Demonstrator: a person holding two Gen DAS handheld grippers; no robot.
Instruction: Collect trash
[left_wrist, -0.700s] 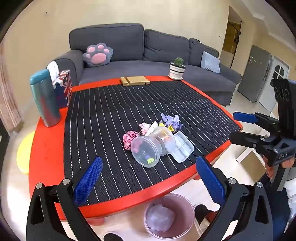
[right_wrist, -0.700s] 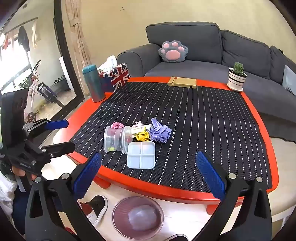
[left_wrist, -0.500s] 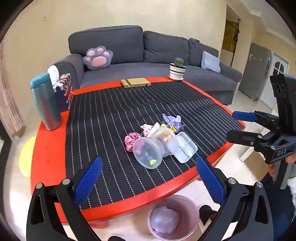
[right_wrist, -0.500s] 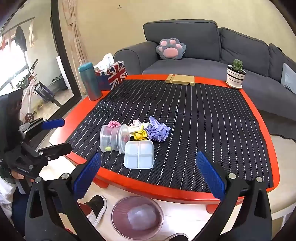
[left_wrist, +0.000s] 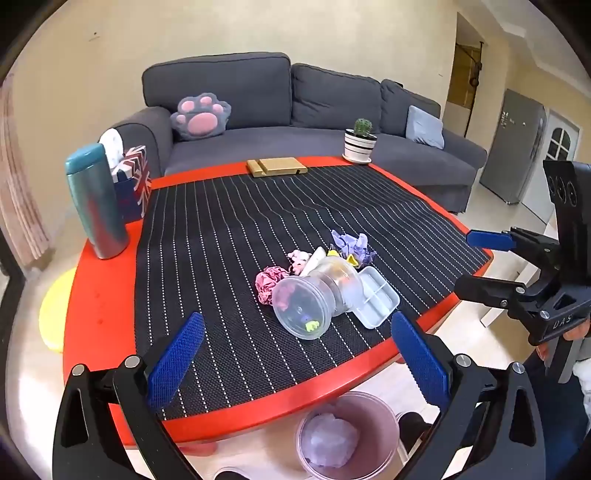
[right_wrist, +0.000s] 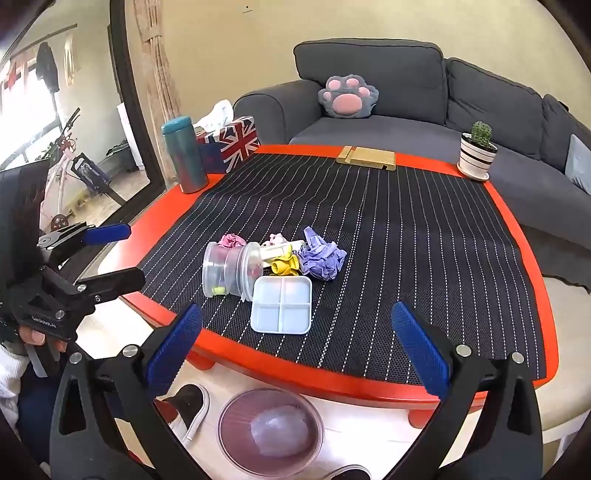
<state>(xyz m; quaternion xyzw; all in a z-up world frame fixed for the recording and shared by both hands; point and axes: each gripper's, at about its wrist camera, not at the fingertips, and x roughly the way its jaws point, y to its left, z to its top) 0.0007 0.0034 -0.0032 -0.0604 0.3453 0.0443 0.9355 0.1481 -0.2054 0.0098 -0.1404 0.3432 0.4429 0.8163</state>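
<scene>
Evenly and softly daylit from the window (right_wrist: 22, 122) at far left, with faint shadows, slight glare on the pale floor (left_wrist: 491, 332), strong fisheye bending and dark vignetted corners, mild softness toward the rim.

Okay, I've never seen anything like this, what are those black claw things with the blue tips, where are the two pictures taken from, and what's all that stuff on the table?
There is no robot here. A person holds a hand-held clamp in each hand, each with two blue-padded fingers and a wide-angle camera looking along them.

One picture comes from the left gripper, the other from the right gripper. Each also sees the other off to the side. Both are wide open and hold nothing.

On the red table lies a striped mat with a small litter pile: two clear cups on their side, a white divided tray, crumpled purple paper, a pink wad and a yellow scrap. A purple bin stands on the floor below the table's near edge.

Further back are a teal flask, a flag-patterned tissue box, a wooden stand and a potted cactus.
</scene>
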